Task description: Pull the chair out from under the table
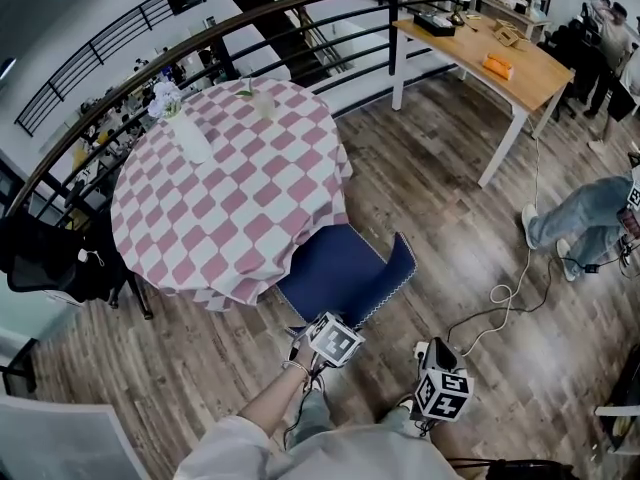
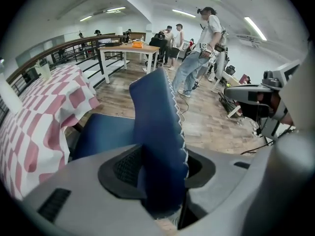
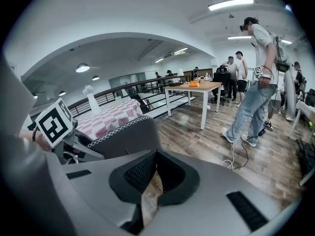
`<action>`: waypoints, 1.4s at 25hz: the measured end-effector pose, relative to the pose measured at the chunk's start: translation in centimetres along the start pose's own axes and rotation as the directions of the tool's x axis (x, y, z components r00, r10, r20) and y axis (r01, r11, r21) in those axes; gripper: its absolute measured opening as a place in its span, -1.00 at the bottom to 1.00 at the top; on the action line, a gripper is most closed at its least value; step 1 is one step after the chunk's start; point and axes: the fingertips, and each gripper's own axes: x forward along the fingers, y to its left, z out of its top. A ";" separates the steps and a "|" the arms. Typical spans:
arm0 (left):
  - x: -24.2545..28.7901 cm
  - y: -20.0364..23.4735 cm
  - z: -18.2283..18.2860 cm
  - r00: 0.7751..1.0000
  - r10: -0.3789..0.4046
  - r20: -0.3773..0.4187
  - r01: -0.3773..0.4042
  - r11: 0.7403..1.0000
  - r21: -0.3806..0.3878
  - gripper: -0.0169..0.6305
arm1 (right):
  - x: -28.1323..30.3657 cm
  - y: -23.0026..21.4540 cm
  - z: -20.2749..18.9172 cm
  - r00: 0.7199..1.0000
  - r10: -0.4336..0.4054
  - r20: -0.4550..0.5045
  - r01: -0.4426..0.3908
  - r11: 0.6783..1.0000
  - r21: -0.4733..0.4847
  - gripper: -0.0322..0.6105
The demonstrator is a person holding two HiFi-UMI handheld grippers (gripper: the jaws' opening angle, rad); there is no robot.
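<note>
A blue chair (image 1: 340, 268) stands with its seat partly under the round table with the pink and white checked cloth (image 1: 250, 198); its backrest (image 1: 402, 266) faces me. My left gripper (image 1: 338, 326) is at the near left end of the backrest. In the left gripper view the backrest (image 2: 155, 122) fills the gap between the jaws of the left gripper (image 2: 160, 168), and the pads press on both its sides. My right gripper (image 1: 438, 356) hangs to the right of the chair, apart from it. The right gripper (image 3: 152, 173) has its jaw tips together and holds nothing; the backrest (image 3: 123, 136) lies to its left.
Two vases (image 1: 190, 133) stand on the checked cloth. A curved railing (image 1: 300, 8) runs behind the table. A wooden desk (image 1: 490, 53) stands at the back right. A person's legs (image 1: 585, 218) and a white cable (image 1: 510, 293) are on the floor at right. A black chair (image 1: 50, 258) stands at far left.
</note>
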 end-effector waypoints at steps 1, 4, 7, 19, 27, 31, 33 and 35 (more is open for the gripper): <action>0.0 0.1 -0.1 1.000 0.002 -0.004 -0.002 1.000 -0.003 -0.36 | 0.0 0.0 0.0 1.000 0.000 0.000 0.000 1.000 0.003 -0.85; -0.1 -0.1 -0.1 1.000 -0.005 -0.007 0.005 1.000 -0.005 -0.37 | 0.0 0.1 0.1 1.000 -0.001 0.005 0.001 1.000 0.007 -0.85; 0.2 0.2 -0.3 1.000 -0.002 -0.004 0.002 1.000 -0.020 -0.41 | -0.1 0.0 0.3 1.000 -0.003 0.014 0.003 1.000 0.013 -0.85; 0.3 0.0 -0.9 0.997 0.049 -0.052 -0.047 0.998 0.037 -0.60 | -2.3 -0.1 1.1 0.997 -0.007 0.075 0.004 0.999 0.035 -0.85; 0.2 -2.2 -1.5 0.997 0.024 -0.073 -0.020 0.998 0.058 -0.64 | -3.9 -0.7 1.9 0.993 -0.015 0.119 0.010 0.999 0.040 -0.85; 0.2 -3.8 -2.1 0.998 0.015 -0.066 -0.010 0.998 0.064 -0.64 | -4.4 -0.2 1.7 0.992 0.003 0.123 -0.006 1.000 0.024 -0.85; 0.0 -4.6 -2.4 0.998 0.012 -0.067 -0.007 0.998 0.067 -0.63 | -4.7 0.0 1.6 0.993 0.011 0.119 -0.012 1.000 0.015 -0.85; 0.0 -5.4 -2.4 0.998 0.006 -0.057 -0.002 0.998 0.070 -0.63 | -5.1 0.0 1.5 0.993 0.014 0.117 -0.015 1.000 0.009 -0.85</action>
